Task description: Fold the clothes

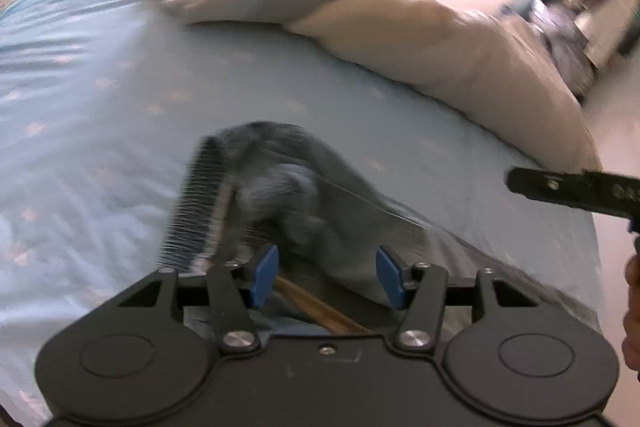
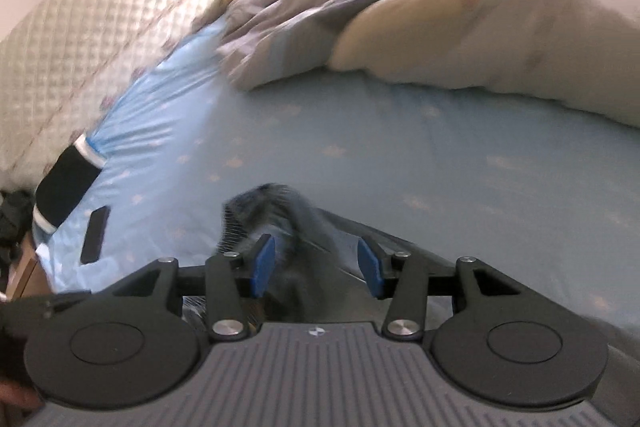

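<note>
A grey-blue garment (image 1: pixel 280 187) with a ribbed edge lies bunched on the light blue bed sheet (image 1: pixel 100 107), close in front of both grippers. My left gripper (image 1: pixel 327 277) is open, its blue pads on either side of the cloth, just above it. My right gripper (image 2: pixel 316 273) is open too, over the same garment (image 2: pixel 276 215). A wooden stick-like piece (image 1: pixel 316 307) shows under the left gripper. The right gripper's black finger also shows in the left wrist view (image 1: pixel 560 187), at the right edge. Both views are blurred by motion.
A beige and grey duvet (image 1: pixel 400 27) is heaped across the far side of the bed. A quilted headboard (image 2: pixel 80 27) stands at the left. A dark phone (image 2: pixel 95 235) and a black cloth with white stripes (image 2: pixel 64 187) lie at the sheet's left edge.
</note>
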Demonstrator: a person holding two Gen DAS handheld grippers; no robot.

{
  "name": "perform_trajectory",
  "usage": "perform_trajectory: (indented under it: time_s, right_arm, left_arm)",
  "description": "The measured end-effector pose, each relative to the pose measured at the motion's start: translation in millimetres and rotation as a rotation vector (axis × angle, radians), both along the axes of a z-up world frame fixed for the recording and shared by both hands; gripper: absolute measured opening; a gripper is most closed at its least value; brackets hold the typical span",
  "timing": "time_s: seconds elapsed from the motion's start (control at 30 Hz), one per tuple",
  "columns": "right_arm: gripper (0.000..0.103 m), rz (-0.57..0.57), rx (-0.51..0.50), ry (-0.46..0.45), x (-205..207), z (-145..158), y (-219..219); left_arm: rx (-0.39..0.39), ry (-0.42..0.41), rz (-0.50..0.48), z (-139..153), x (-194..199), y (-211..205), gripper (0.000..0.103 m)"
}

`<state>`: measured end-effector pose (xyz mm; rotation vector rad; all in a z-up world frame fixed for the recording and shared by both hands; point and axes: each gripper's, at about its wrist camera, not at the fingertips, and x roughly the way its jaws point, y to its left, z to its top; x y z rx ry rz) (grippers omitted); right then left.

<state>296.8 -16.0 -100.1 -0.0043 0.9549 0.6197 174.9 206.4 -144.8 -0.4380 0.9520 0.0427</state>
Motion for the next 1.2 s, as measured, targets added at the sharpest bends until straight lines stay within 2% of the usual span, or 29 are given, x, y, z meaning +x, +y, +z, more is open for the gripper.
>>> perform_trajectory:
  time_s: [0.27, 0.43, 0.6, 0.7, 0.8, 0.83, 0.9, 1.0, 1.1, 1.2]
  right_arm:
    - [0.049, -0.225, 0.011, -0.027, -58.1, 10.7, -128.1]
    - [0.049, -0.352, 0.048, -0.006, -91.2, 1.2, -194.5]
    - [0.049, -0.462, 0.096, 0.058, -114.4, -19.2, -274.5]
    - [0.049, -0.537, 0.114, 0.122, -127.7, -36.9, -327.8]
    - [0.049, -0.633, 0.138, 0.203, -142.8, -58.7, -382.5]
    - [0.050, -0.669, 0.143, 0.227, -148.3, -67.2, -400.1]
    - [0.056, -0.744, 0.159, 0.273, -159.4, -82.7, -433.7]
    - [0.069, -0.899, 0.268, 0.366, -176.5, -109.8, -483.2]
    - [0.075, -1.052, 0.447, 0.486, -192.6, -142.6, -522.5]
    - [0.078, -1.177, 0.593, 0.587, -204.2, -174.0, -541.2]
  left_arm:
    - [0.056, -0.075, -0.190, 32.4, 0.4, -101.7, 0.052]
    - [0.047, -0.029, -0.249, 25.1, 4.0, -155.0, 0.053]
    - [-0.044, 0.055, -0.163, -0.4, 2.9, -188.7, 0.063]
    - [-0.044, 0.135, -0.071, -16.3, -2.6, -207.7, 0.063]
    - [-0.097, 0.171, 0.018, -27.9, -10.2, -224.9, 0.063]
    - [-0.093, 0.181, 0.033, -30.9, -10.5, -230.6, 0.064]
    - [-0.085, 0.202, 0.063, -36.8, -11.1, -242.0, 0.064]
    - [-0.084, 0.233, 0.112, -44.2, -6.6, -256.4, 0.064]
    - [-0.071, 0.254, 0.149, -42.8, -4.9, -264.4, 0.064]
    - [-0.060, 0.255, 0.156, -34.7, 0.5, -267.3, 0.064]
